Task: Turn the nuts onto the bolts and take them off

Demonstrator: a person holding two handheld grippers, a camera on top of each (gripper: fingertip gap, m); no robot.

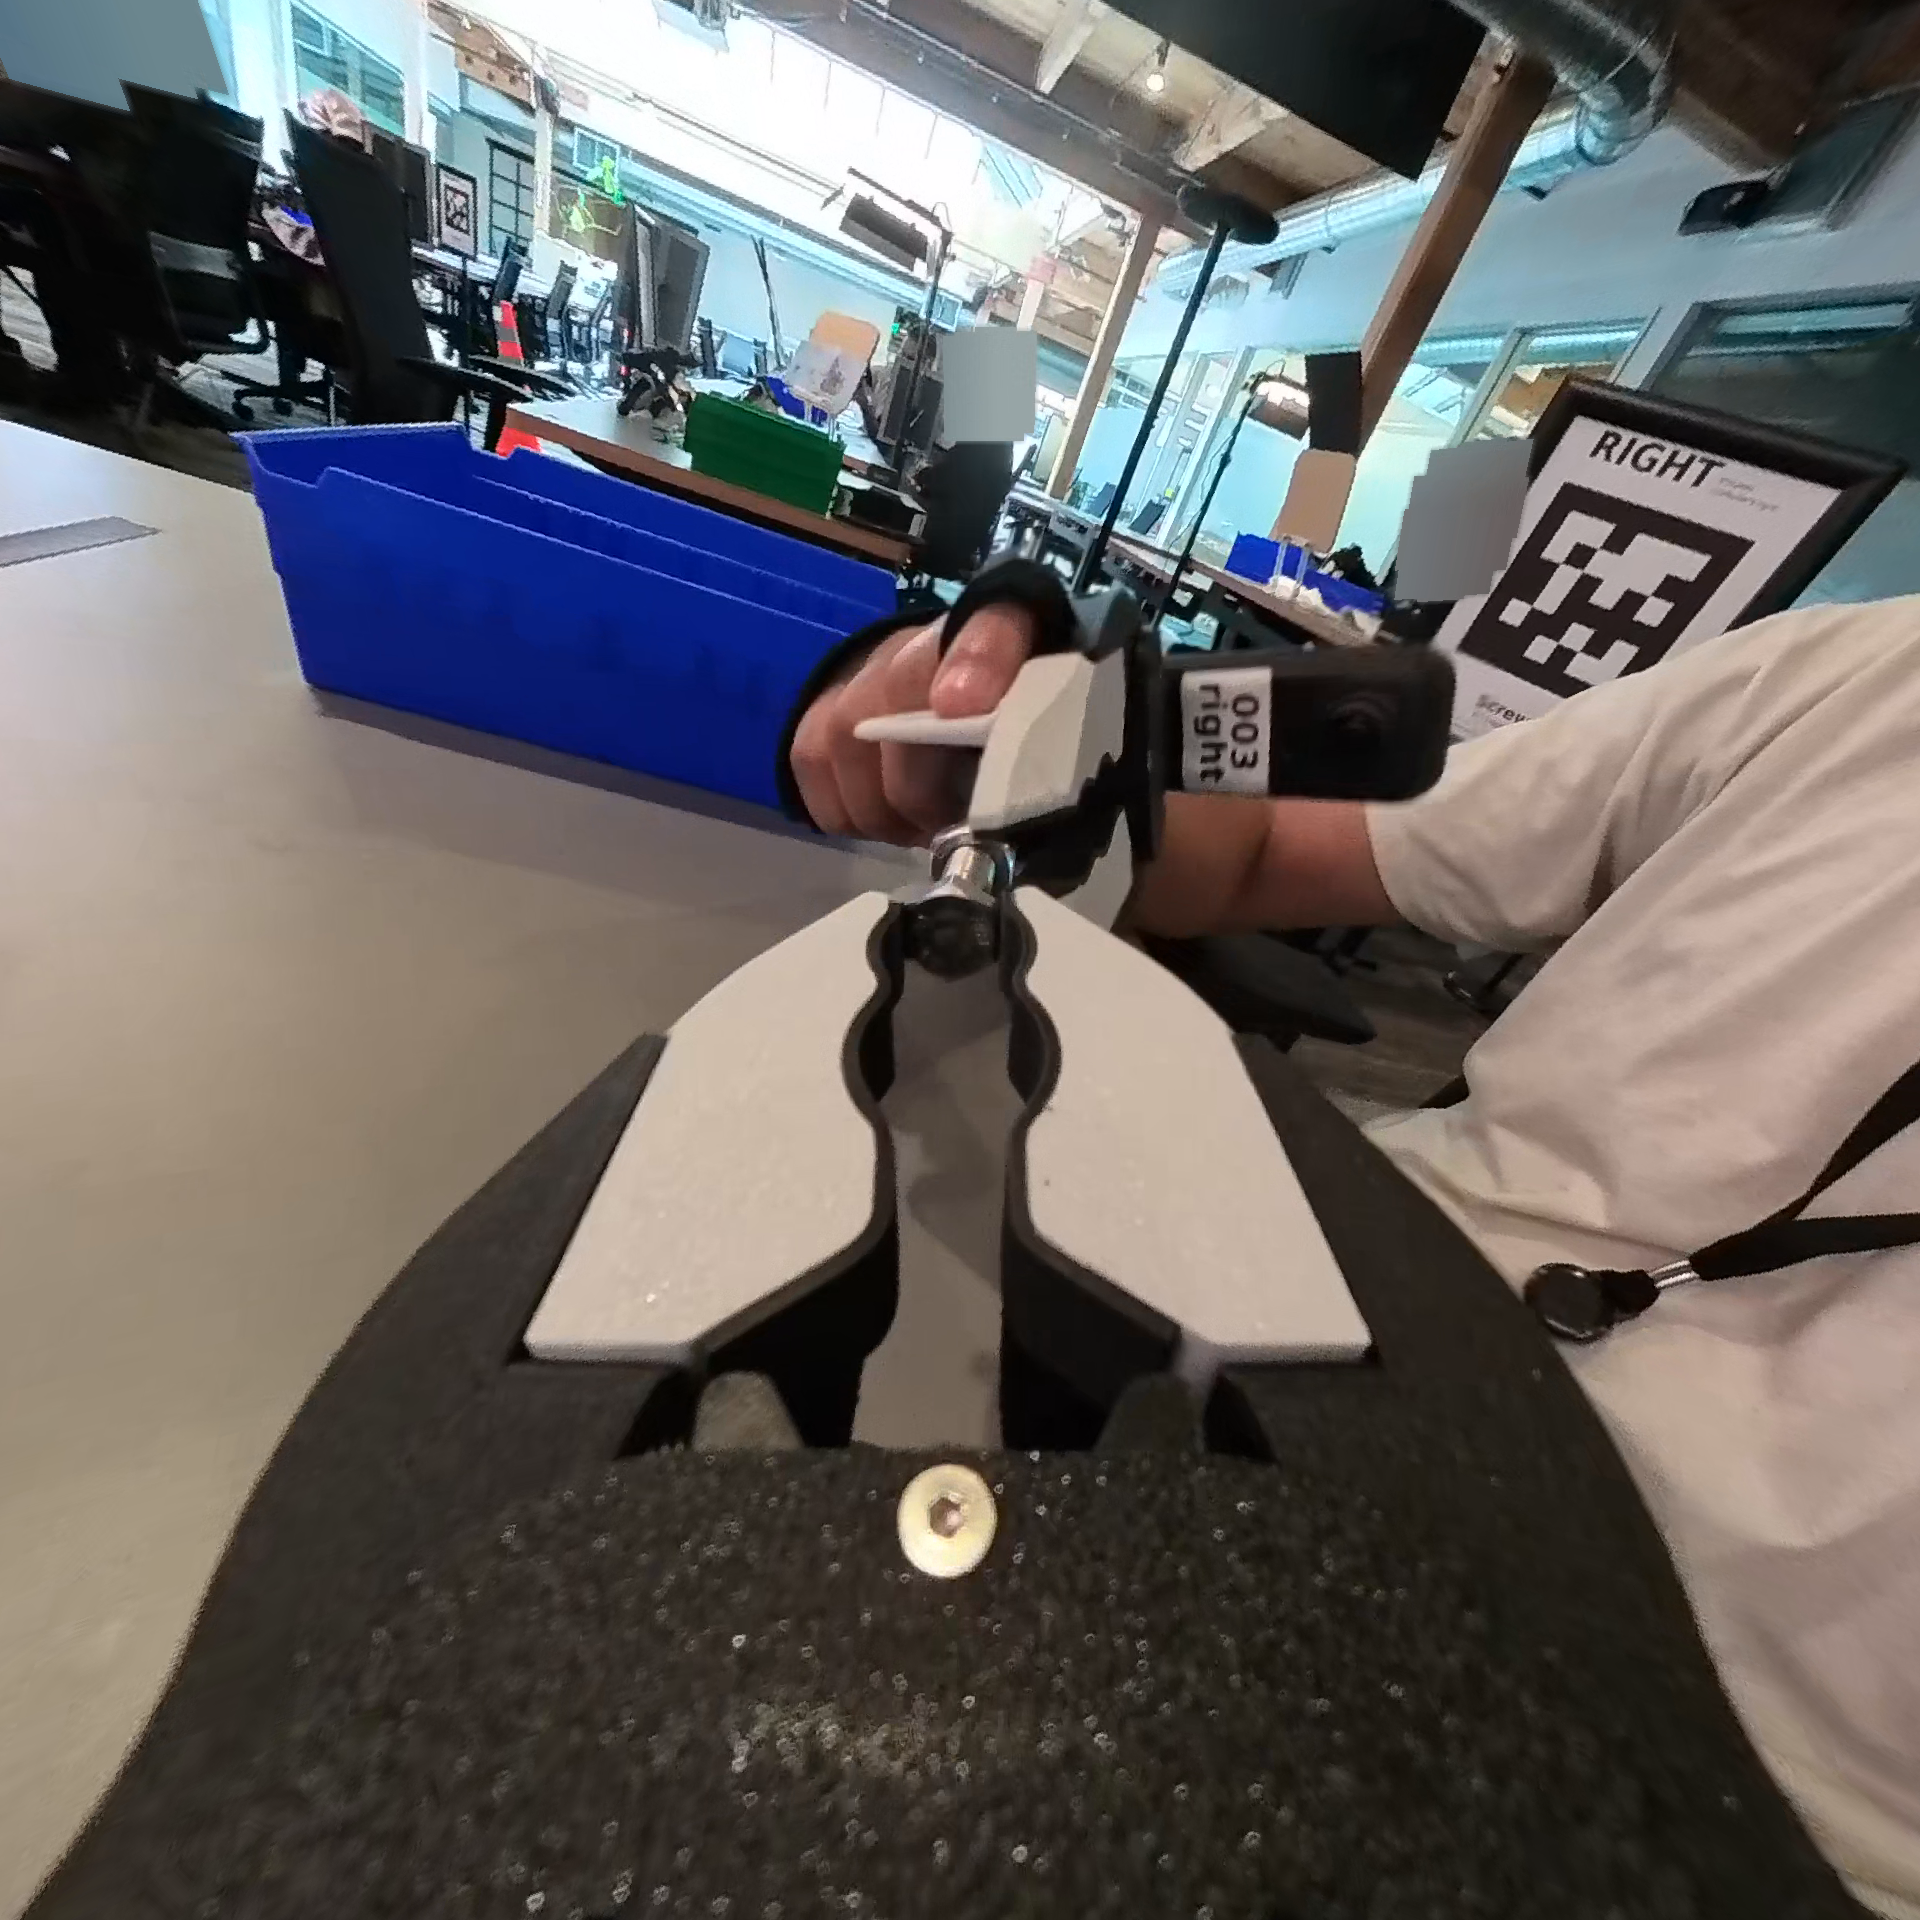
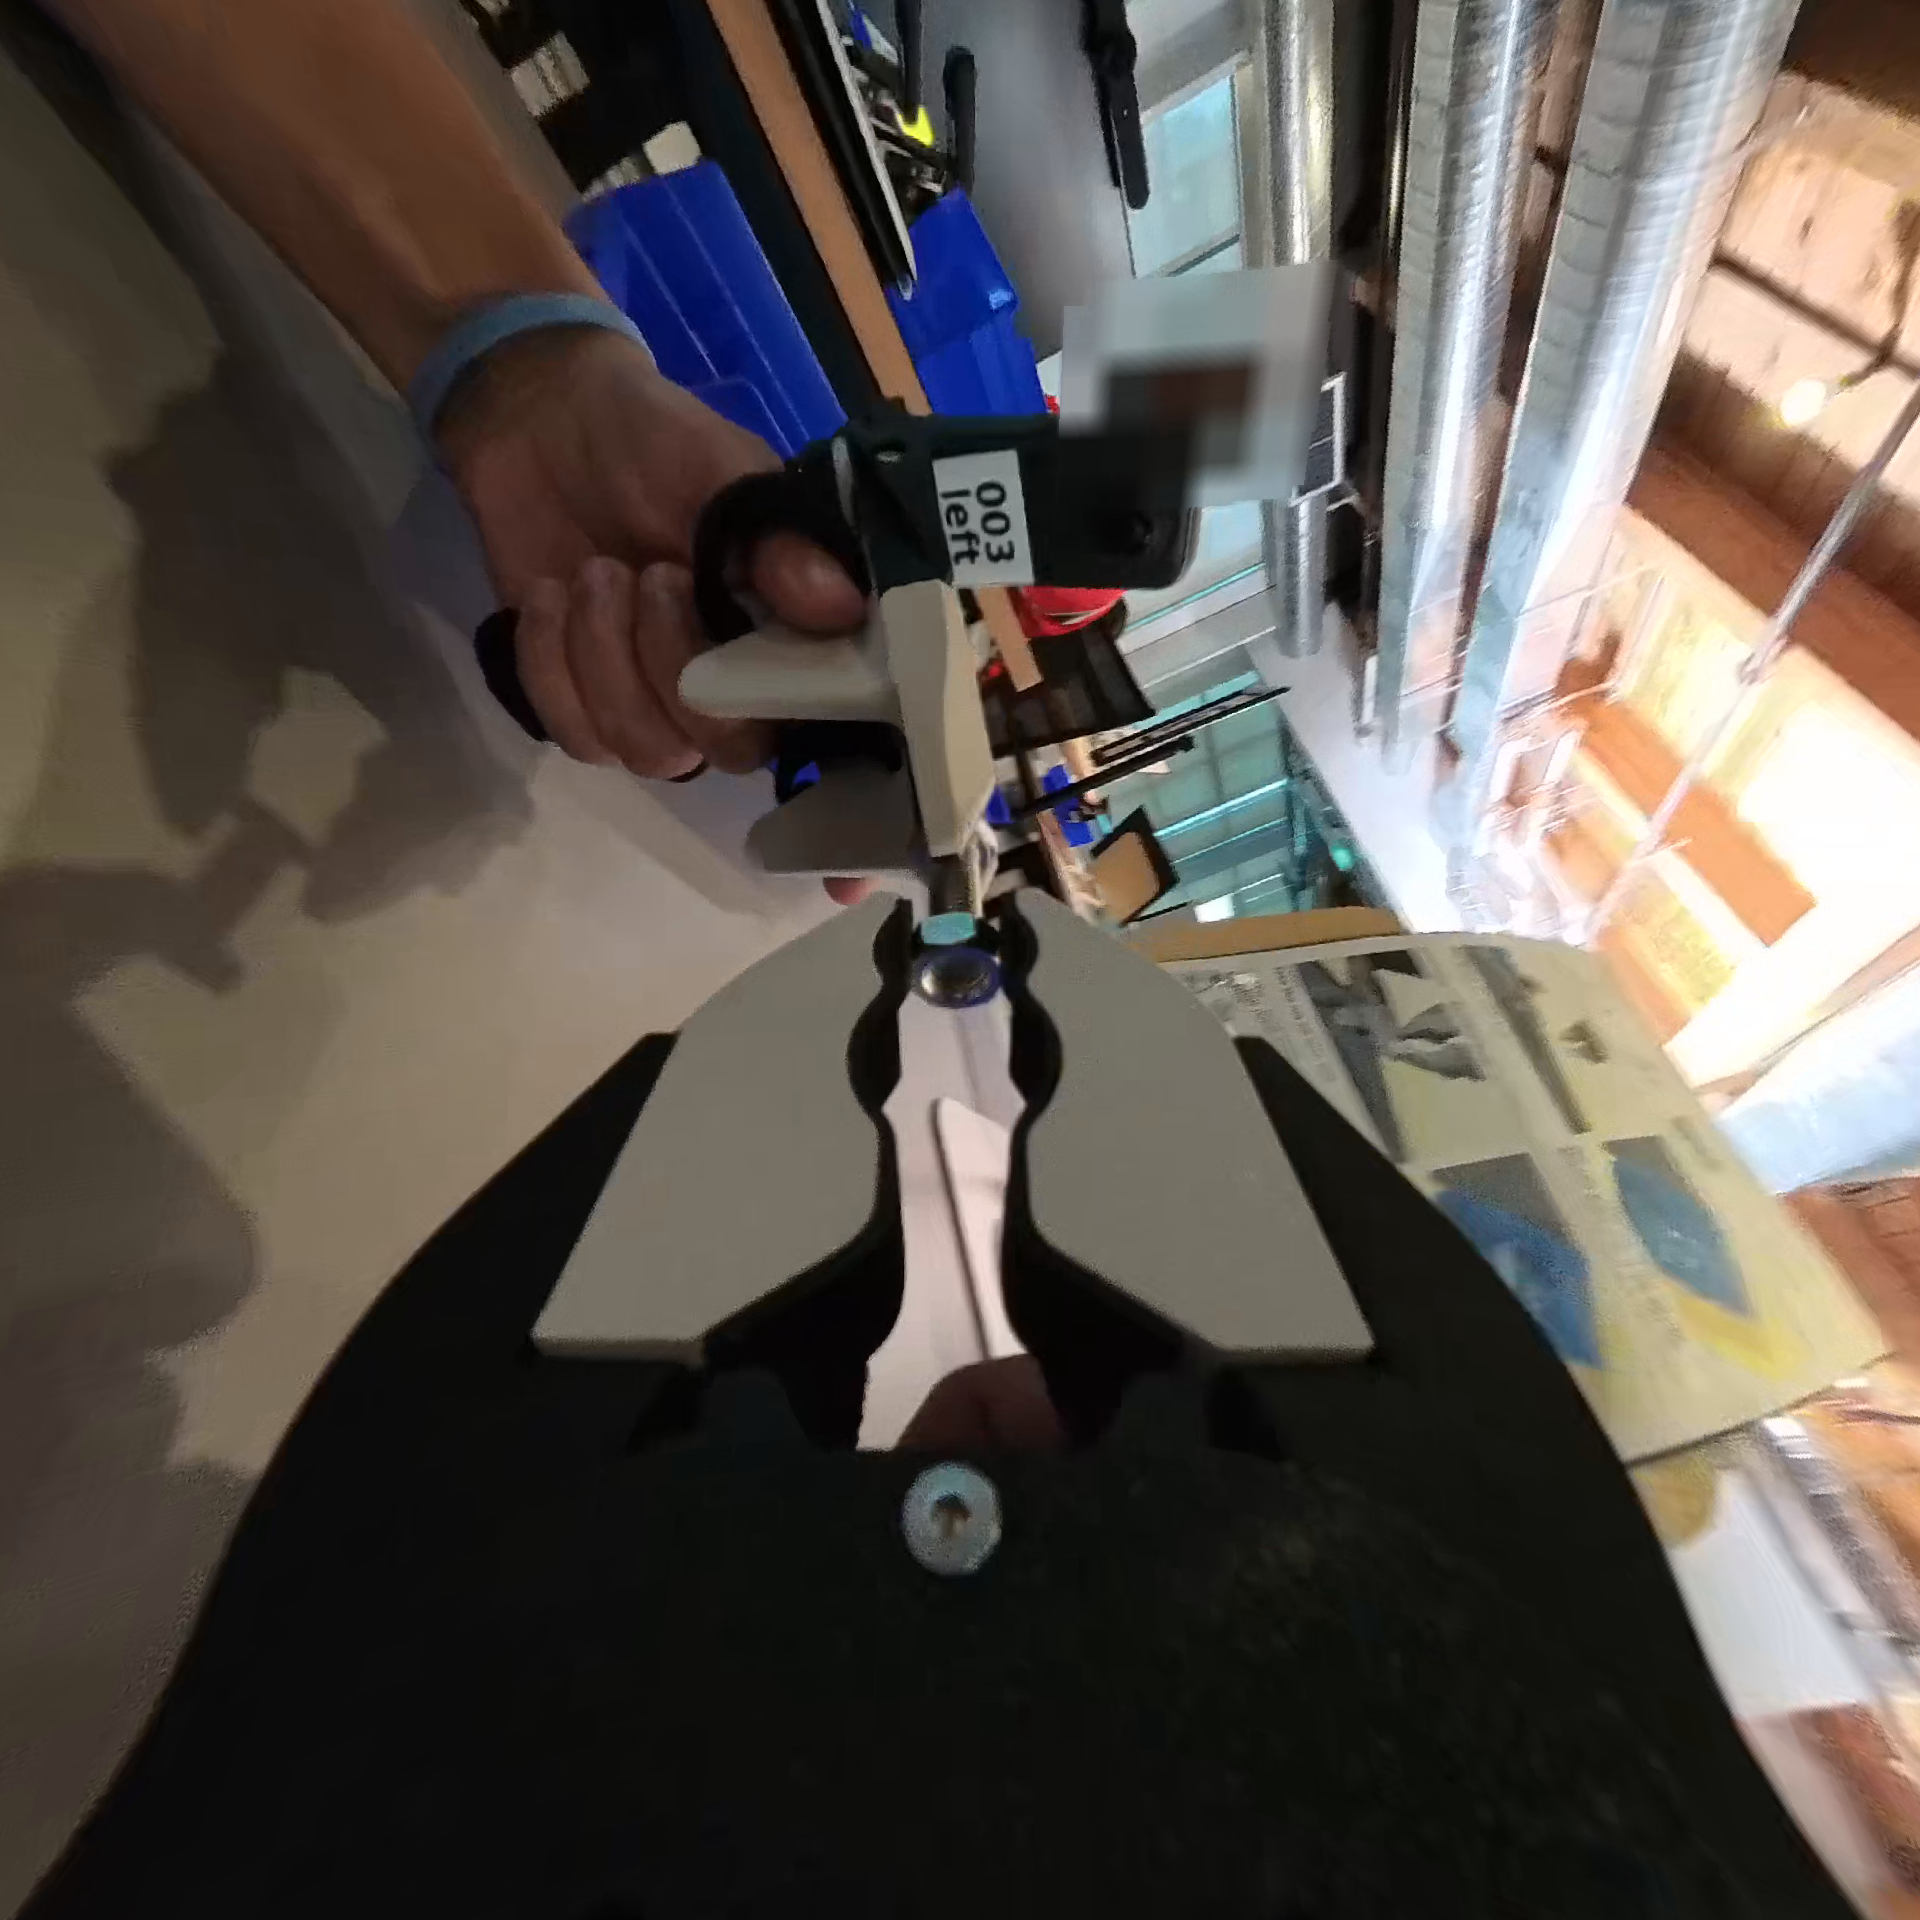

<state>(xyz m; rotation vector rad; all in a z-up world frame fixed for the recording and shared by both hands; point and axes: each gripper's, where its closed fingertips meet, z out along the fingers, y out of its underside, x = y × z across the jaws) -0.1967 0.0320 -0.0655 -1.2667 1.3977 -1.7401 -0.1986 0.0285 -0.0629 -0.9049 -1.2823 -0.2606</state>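
Observation:
A bolt with a silvery nut is held in the air between both grippers, above the grey table [image 1: 260, 987]. My left gripper [image 1: 948, 914] is shut on the bolt's dark end [image 1: 948, 943]. The silvery nut [image 1: 966, 864] sits just beyond its tips. My right gripper [image 1: 987, 847] comes from the opposite side and pinches that silvery part. In the right wrist view my right gripper [image 2: 951, 935] is shut on the hex nut [image 2: 948, 928], with a shiny round end [image 2: 951, 977] behind it. The dark thread runs on into the left gripper [image 2: 961, 878]. Where each jaw bites is partly hidden.
A long blue bin [image 1: 540, 603] stands on the table behind the grippers. A framed sign with a black-and-white marker [image 1: 1621, 582] stands at the right. The person's white shirt [image 1: 1610, 1091] fills the right side. Printed sheets [image 2: 1455, 1143] and more blue bins [image 2: 707, 301] show in the right wrist view. The grippers are tip to tip, or close to it.

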